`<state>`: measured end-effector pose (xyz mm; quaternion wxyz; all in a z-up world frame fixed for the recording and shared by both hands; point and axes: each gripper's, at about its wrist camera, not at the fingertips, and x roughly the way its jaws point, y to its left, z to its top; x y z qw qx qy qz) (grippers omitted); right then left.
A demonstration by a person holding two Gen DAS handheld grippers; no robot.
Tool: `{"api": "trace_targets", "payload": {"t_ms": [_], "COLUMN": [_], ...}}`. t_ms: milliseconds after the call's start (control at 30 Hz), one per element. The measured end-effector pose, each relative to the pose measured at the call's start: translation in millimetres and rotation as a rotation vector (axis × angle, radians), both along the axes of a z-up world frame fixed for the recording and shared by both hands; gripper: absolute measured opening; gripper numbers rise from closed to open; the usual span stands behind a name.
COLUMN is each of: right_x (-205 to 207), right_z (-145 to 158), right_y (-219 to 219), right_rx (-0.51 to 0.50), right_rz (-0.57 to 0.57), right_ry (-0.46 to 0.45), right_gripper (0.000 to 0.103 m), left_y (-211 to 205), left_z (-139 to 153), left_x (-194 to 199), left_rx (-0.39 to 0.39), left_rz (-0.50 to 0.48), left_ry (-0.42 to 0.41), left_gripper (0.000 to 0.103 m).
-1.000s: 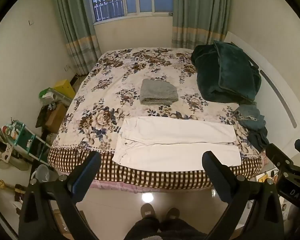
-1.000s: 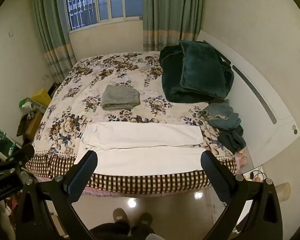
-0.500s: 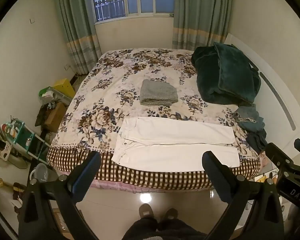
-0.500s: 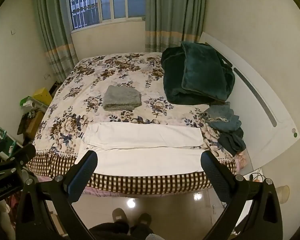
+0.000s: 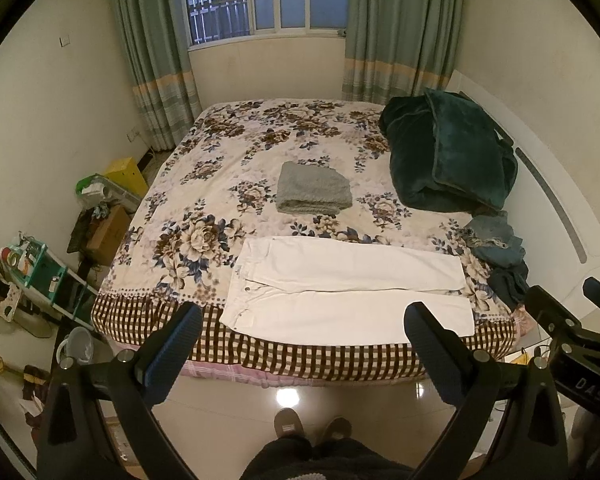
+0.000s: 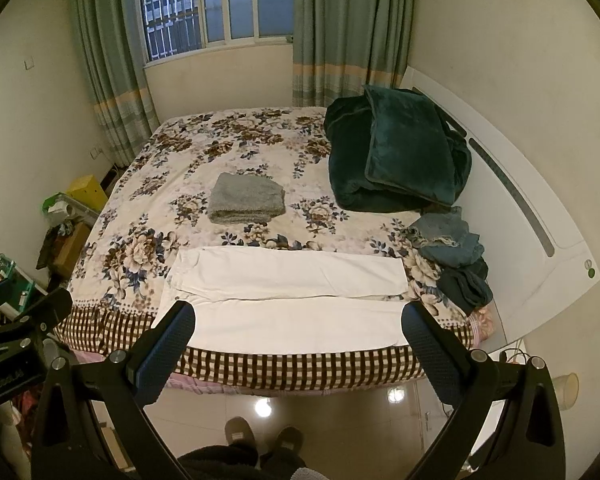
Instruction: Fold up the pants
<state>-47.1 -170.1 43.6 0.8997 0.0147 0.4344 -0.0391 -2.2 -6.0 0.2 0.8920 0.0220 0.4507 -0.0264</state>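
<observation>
White pants (image 5: 348, 288) lie flat and spread out along the near edge of the floral bed (image 5: 228, 184), waist to the left, two legs running right. They also show in the right wrist view (image 6: 288, 300). My left gripper (image 5: 302, 344) is open and empty, held above the floor well short of the bed. My right gripper (image 6: 298, 340) is open and empty too, at a similar distance. The right gripper's body shows at the right edge of the left wrist view (image 5: 572, 344).
A folded grey towel (image 5: 314, 194) lies mid-bed. A dark green blanket (image 5: 448, 160) is heaped at the right by the white headboard (image 5: 560, 220), with blue-grey clothes (image 5: 496, 248) below it. Boxes and a teal rack (image 5: 44, 272) crowd the left floor. My feet (image 5: 308, 426) stand on glossy tiles.
Both views have drifted slightly; the bed sits a little higher and farther in frame. The pants and both open grippers are otherwise unchanged.
</observation>
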Motion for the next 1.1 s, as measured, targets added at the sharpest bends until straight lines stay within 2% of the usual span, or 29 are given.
{"api": "trace_targets", "payload": {"t_ms": [1100], "right_x": [3], "right_z": [9], "right_y": [6], "right_rx": [0.002], "right_rz": [0.008], "right_ry": [-0.009], "right_gripper": [0.103], "left_y": [-6], "left_z": [16], "left_x": [3], "left_rx": [-0.011], "left_rz": [0.001], "left_ry": [-0.01], "left_gripper": [0.103]}}
